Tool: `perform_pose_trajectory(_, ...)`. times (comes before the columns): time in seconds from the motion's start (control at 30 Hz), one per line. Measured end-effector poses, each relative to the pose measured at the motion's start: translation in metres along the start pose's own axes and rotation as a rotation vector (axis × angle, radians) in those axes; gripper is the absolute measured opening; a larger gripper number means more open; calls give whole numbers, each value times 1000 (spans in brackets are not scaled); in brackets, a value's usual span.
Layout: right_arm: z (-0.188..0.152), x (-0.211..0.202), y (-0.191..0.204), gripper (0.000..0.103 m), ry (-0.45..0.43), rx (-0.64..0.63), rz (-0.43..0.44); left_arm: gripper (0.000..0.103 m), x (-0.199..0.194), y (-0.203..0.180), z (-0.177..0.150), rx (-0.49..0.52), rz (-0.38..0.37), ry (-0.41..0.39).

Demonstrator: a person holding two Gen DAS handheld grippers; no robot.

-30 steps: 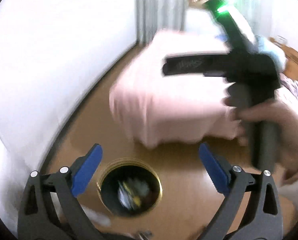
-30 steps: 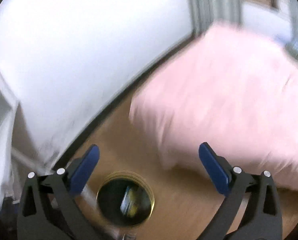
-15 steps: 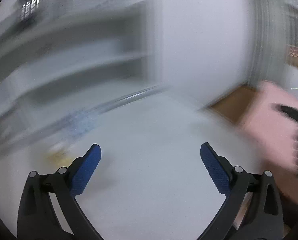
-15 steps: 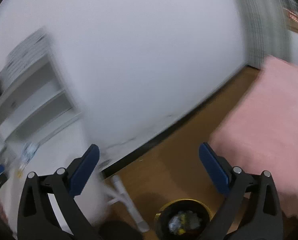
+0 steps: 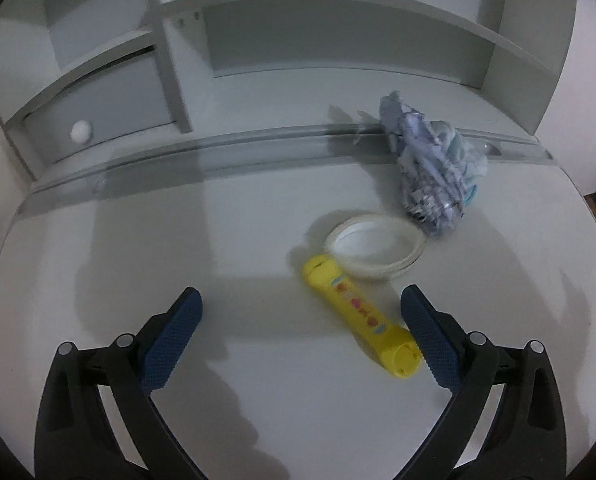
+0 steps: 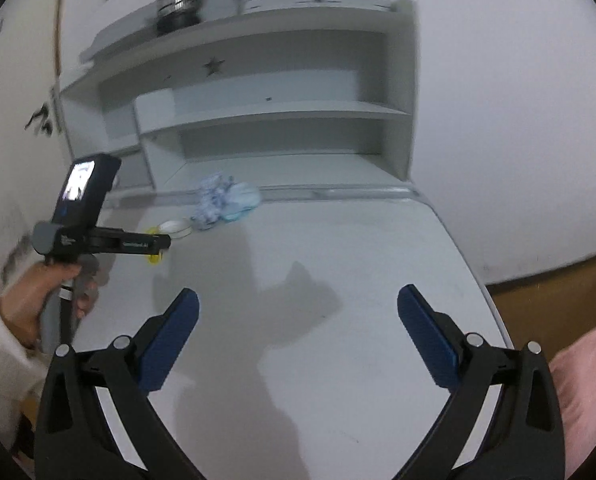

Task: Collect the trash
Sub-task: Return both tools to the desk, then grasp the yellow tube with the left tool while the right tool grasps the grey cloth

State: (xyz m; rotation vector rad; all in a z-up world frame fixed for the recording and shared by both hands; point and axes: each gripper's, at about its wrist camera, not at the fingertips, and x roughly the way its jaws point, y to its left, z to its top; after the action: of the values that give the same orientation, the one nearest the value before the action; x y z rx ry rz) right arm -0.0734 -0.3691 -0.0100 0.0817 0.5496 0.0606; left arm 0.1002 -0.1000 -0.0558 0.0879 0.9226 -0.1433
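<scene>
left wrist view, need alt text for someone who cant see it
An open left gripper hovers over a white desk holding three bits of trash: a yellow tube nearest, by its right finger, a white ring-shaped lid touching the tube's far end, and a crumpled blue-white wrapper behind. Empty shelves and a drawer stand at the back.

The desk (image 5: 258,400) is smooth, faintly glossy white. The yellow tube (image 5: 357,312) looks like shiny plastic; the wad (image 5: 429,168) is crumpled and papery. The pads (image 5: 170,340) are ribbed blue rubber.
</scene>
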Motion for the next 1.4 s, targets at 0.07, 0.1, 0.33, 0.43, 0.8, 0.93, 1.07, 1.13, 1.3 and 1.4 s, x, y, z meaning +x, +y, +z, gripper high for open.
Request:
perform_pose_trajectory(0.07,5,9,8,96,3,-27,13,96,-1,4,-2,19,-19,-1)
perform_pose_trajectory(0.1,8,16,9,96,11,-30,17,96,4,10,1,31,-28,0)
perform_pose_trajectory(0.33,27,75,21,96,92,59,129,12,-1,11,-3,140,-38,-29)
perform_pose_trajectory(0.43,36,93,33,96,109,72,152,12,-6,26,-2,119,-68,-11)
perform_pose_trajectory(0.8,88,184,96,81,172,-25,265,12,3,72,24,50,-106,-16)
perform_pose_trajectory(0.93,94,217,110,62,221,-79,244,12,10,80,28,51,-115,-6)
perform_pose_trajectory(1.07,94,238,113,55,253,-92,212,12,16,89,29,39,-119,-7)
perform_pose_trajectory(1.13,90,246,115,41,274,-112,199,12,17,88,31,57,-116,-2)
perform_pose_trajectory(1.3,90,245,108,36,275,-60,271,12,13,81,31,92,-124,-1)
perform_pose_trajectory(1.4,93,233,108,36,261,-34,311,12,2,75,30,119,-123,-12)
